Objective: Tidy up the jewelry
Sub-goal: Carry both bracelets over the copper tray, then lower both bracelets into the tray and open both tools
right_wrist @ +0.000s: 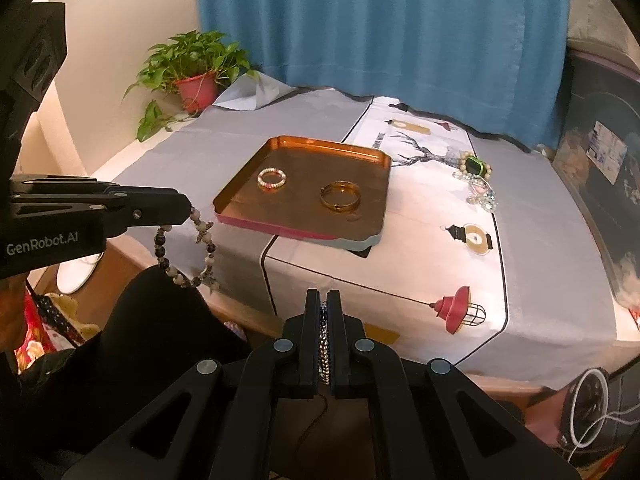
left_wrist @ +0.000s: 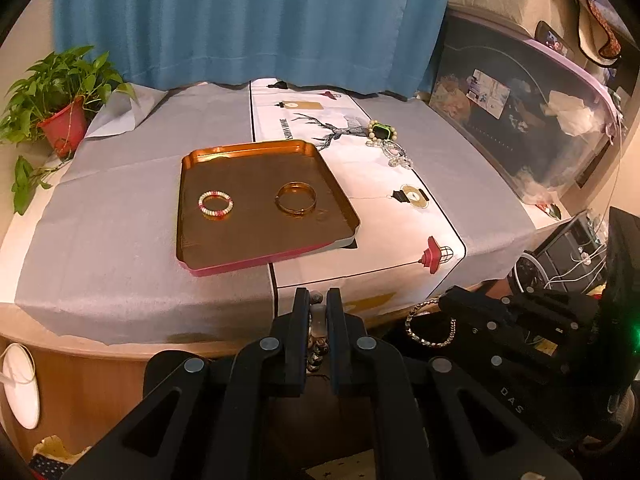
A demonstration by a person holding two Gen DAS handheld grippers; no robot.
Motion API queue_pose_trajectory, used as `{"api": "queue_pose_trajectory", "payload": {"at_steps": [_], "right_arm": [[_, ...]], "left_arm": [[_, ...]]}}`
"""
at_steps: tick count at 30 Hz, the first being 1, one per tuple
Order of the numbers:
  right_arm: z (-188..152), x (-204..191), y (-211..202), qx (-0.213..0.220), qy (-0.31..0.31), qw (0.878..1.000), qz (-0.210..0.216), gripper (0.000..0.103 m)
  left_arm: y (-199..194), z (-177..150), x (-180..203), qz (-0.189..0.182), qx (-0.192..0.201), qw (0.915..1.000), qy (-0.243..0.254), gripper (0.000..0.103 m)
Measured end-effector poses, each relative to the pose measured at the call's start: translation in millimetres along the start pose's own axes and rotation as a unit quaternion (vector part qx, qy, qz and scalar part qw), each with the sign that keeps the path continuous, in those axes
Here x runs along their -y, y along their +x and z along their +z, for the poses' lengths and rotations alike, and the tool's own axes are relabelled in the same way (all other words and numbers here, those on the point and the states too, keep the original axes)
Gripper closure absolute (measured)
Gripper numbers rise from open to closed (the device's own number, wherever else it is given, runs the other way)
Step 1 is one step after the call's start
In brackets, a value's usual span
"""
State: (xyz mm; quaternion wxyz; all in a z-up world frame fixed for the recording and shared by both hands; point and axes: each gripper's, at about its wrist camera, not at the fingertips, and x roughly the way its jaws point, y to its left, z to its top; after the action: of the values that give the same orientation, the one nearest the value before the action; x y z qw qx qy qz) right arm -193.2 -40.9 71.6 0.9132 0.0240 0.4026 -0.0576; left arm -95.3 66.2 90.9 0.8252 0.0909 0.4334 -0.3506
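Observation:
A copper tray [left_wrist: 192, 248] [right_wrist: 376, 200] sits on the table and holds a pink-and-white beaded ring bracelet [left_wrist: 215, 203] [right_wrist: 272, 178] and a gold bangle [left_wrist: 296, 197] [right_wrist: 340, 196]. My left gripper [left_wrist: 318, 300] [right_wrist: 188, 210] is shut on a black-and-grey bead bracelet [right_wrist: 188, 252] that hangs before the table's front edge. My right gripper [right_wrist: 324, 300] [left_wrist: 444, 304] is shut on a silver chain bracelet [left_wrist: 430, 324] [right_wrist: 324, 352]. More jewelry, a pearl piece with green [left_wrist: 382, 130] [right_wrist: 474, 168] and clear crystals [left_wrist: 396, 156] [right_wrist: 482, 196], lies on the runner right of the tray.
A printed runner [left_wrist: 400, 216] and grey cloth [left_wrist: 120, 208] cover the table. A potted plant [left_wrist: 60, 108] [right_wrist: 196, 76] stands at the back left before a blue curtain [left_wrist: 248, 20]. A lidded storage box [left_wrist: 520, 120] stands at the right. Cables lie below at the right.

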Motion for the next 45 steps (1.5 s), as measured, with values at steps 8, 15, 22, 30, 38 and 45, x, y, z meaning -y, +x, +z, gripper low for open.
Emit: {"api": "queue_pose_trajectory", "payload": {"at_steps": [8, 15, 22, 30, 38, 45], "right_arm": [[4.5, 2.2, 6.6, -0.006, -0.001, 1.000, 0.001, 0.100], [15.7, 5.0, 20.8, -0.008, -0.001, 1.000, -0.005, 0.100], [41.5, 12.4, 42.3, -0.001, 0.001, 1.000, 0.000, 0.100], [87.3, 24.3, 78.3, 0.023, 0.017, 0.999, 0.019, 0.100], [126.8, 33.6, 124.4, 0.031, 0.027, 0.999, 0.027, 0.100], [149.3, 45.1, 171.0, 0.019, 0.045, 0.998, 0.032, 0.100]], "left_arm": [[1.6, 6.3, -3.6, -0.002, 0.002, 1.0000, -0.006, 0.097], [5.6, 26.9, -15.9, 0.002, 0.016, 0.9998, -0.013, 0.097], [19.2, 56.4, -37.0, 0.009, 0.029, 0.9993, -0.023, 0.097], [56.1, 87.5, -57.6, 0.018, 0.026, 0.9990, -0.030, 0.097], [100.9, 115.4, -76.2, 0.027, 0.016, 0.9989, -0.035, 0.097], [139.3, 133.1, -90.8, 0.033, 0.002, 0.9988, -0.036, 0.097]]}}
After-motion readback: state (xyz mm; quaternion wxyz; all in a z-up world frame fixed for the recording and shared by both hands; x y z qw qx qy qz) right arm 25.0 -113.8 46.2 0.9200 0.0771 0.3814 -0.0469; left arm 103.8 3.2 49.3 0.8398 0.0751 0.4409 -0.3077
